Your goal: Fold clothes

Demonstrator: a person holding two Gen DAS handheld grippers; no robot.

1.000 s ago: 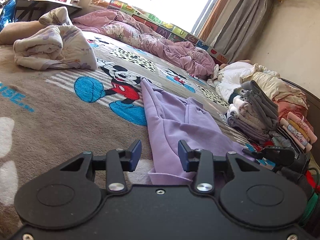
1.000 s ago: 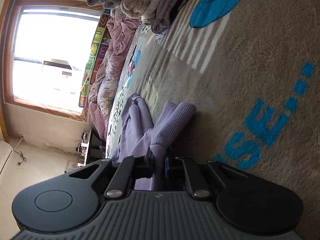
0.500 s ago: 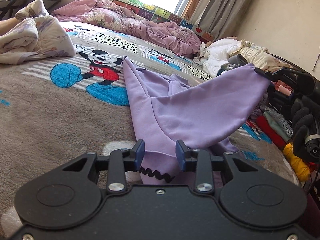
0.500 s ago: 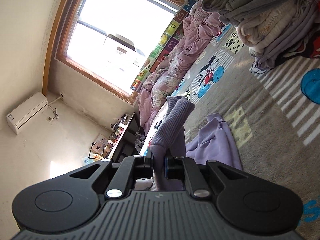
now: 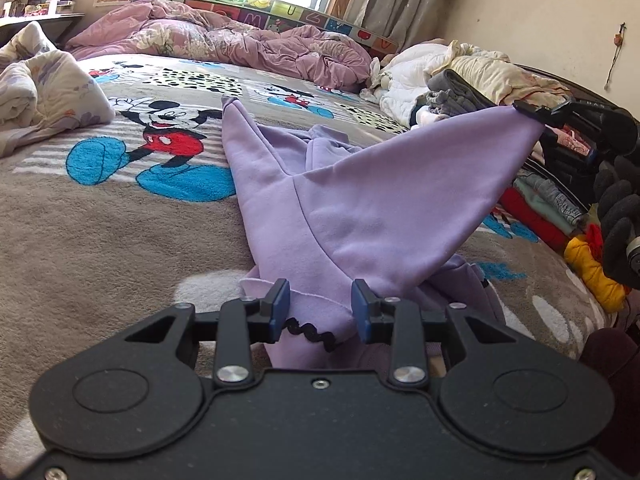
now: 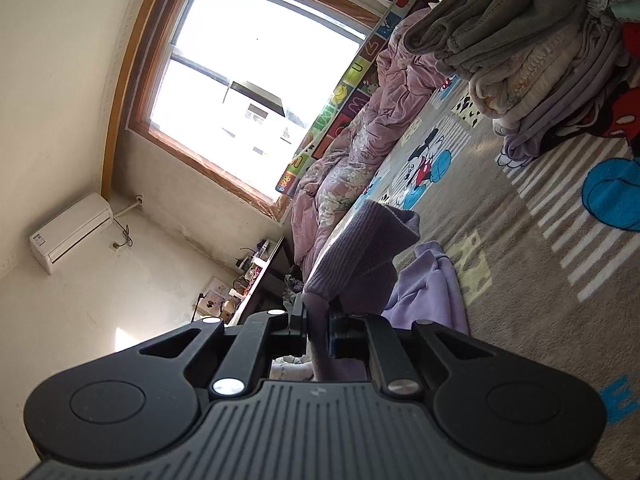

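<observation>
A lilac sweatshirt (image 5: 360,208) lies on the Mickey Mouse blanket (image 5: 100,232), one part pulled up to the right. My right gripper (image 5: 532,114) is shut on that raised part, holding it above the bed. In the right wrist view the ribbed lilac cuff (image 6: 360,256) sticks out past the closed right gripper (image 6: 318,324), with the rest of the sweatshirt (image 6: 428,292) below. My left gripper (image 5: 320,304) is open and low over the bed. The sweatshirt's hem with black wavy trim (image 5: 312,330) sits between its fingers.
A stack of folded clothes (image 6: 532,52) sits at the right side of the bed, beside loose garments (image 5: 536,212) in red and yellow. A rumpled pink duvet (image 5: 240,40) lies under the window. A pale blanket bundle (image 5: 36,92) is at left. A gloved hand (image 5: 620,220) holds the right gripper.
The right gripper has lifted the sweatshirt part from the bed into the air at right. The left gripper moved forward until the trimmed hem lay between its open fingers.
</observation>
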